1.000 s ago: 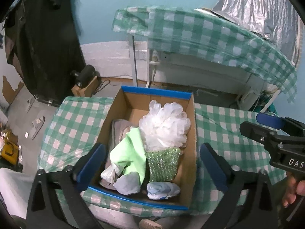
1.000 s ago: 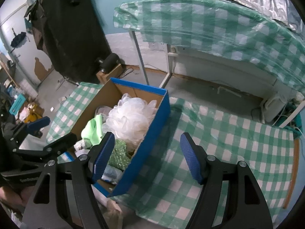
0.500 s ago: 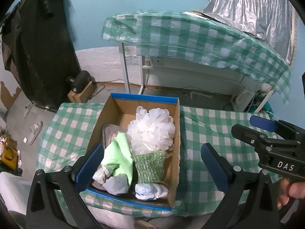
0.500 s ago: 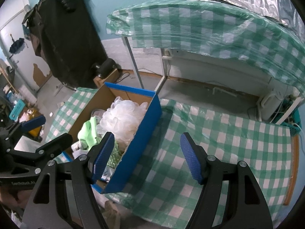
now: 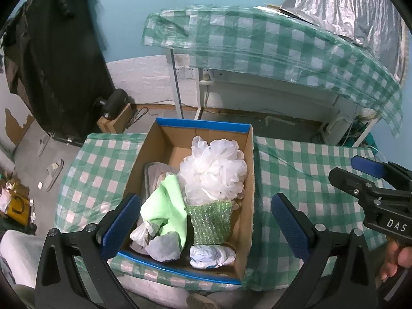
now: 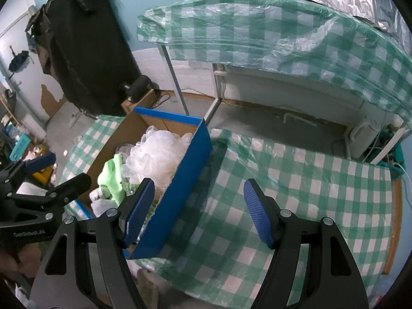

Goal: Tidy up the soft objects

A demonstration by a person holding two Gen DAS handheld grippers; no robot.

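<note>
Left wrist view: the left gripper (image 5: 206, 221) hangs wide open and empty over the box (image 5: 247, 170), where the pouf (image 5: 213, 170) and cloth (image 5: 167, 206) lie.

Right wrist view: the right gripper (image 6: 199, 211) gapes empty beside it; choose the topmost piece and descend straight.

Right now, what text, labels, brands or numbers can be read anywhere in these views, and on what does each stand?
"DAS": white letters on the black body of the right gripper, seen from the left wrist view; the word may run on past the edge.
Embossed lettering on the body of the left gripper, in the right wrist view: too blurred to read.
Cardboard box and its contents: no text visible.
</note>
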